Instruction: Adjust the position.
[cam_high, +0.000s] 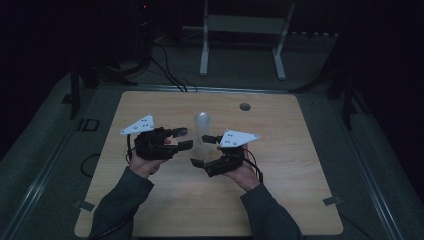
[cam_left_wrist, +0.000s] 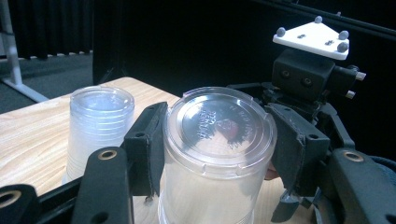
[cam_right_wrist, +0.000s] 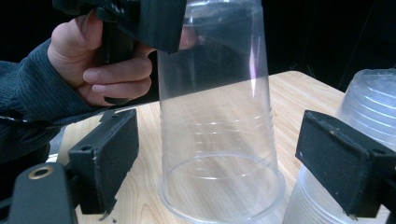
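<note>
1. A person holds a set of tongs in each hand over a pale wooden bench (cam_high: 280, 200) in a dim room.
2. The left tongs (cam_left_wrist: 217, 149) are closed on the upper end of a clear plastic cup (cam_left_wrist: 212, 158) that is turned upside down. In the left gripper view a black pad presses each side just under its flat embossed base.
3. In the right gripper view the cup's wide rim is at or just above the bench; whether it touches is unclear. The left hand (cam_right_wrist: 100, 65) grips its handle above and to the left.
4. The right tongs (cam_right_wrist: 219, 163) stand wide open with one jaw on either side of the cup's lower half, both pads clear of its wall, holding nothing.
5. A stack of nested clear cups (cam_left_wrist: 95, 130), also inverted, stands on the bench just beside the held cup; in the right gripper view it sits behind the right-hand jaw.
6. In the high view both tongs meet near the bench's middle, each topped by a grey three-cornered plate (cam_high: 138, 124).
</note>
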